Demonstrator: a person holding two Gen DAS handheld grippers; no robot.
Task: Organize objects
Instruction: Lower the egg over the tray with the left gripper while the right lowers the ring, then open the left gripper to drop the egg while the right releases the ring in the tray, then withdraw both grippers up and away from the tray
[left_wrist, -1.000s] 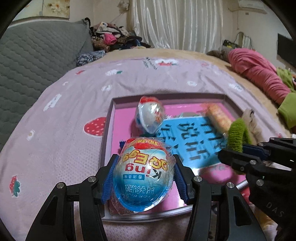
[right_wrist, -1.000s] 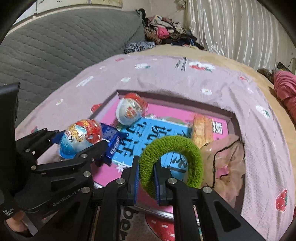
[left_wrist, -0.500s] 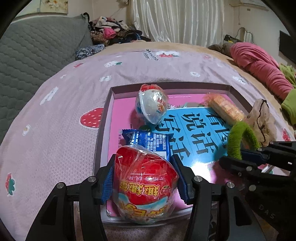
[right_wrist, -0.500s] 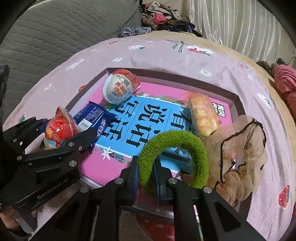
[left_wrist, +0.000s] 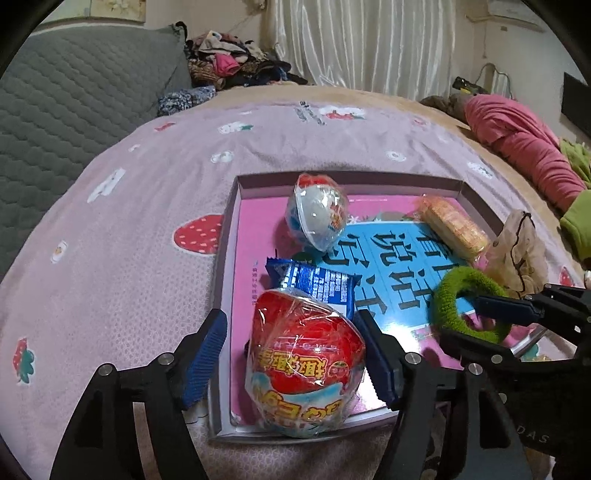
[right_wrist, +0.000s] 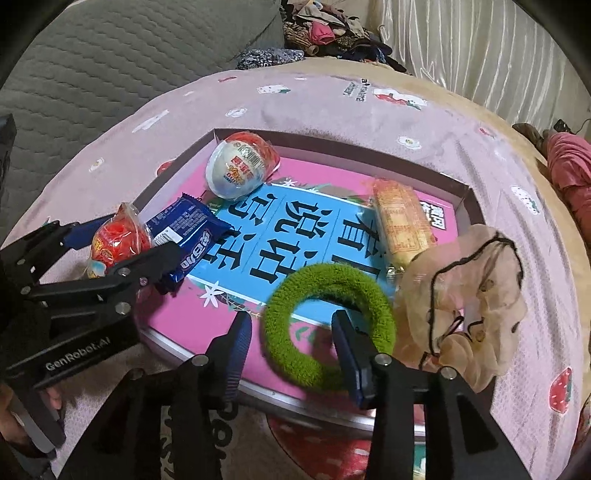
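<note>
The red wrapped toy egg (left_wrist: 306, 365) is sitting in the near left corner of the shallow box lid (left_wrist: 225, 258), its long axis running toward the camera, red end pointing into the tray and pale blue end resting against the near rim. The left gripper (left_wrist: 291, 354) is straddling it with its jaws spread wide: a clear gap is showing on the left side, while on the right I cannot tell whether the pad is touching the wrapper. Just beyond the egg a blue snack packet (left_wrist: 317, 282) is lying flat, and farther in a second, whiter egg (left_wrist: 317, 216) is resting on its side by the far wall.

The green scrunchie (right_wrist: 328, 328) is lying flat on the tray's near right part. The right gripper (right_wrist: 291, 354) is standing open, one finger inside the ring and the other outside it, gripping nothing. A beige sheer scrunchie (right_wrist: 465, 295) is draping over the tray's right edge, touching a wrapped biscuit bar (right_wrist: 402, 225) that is pointing toward the far wall.
</note>
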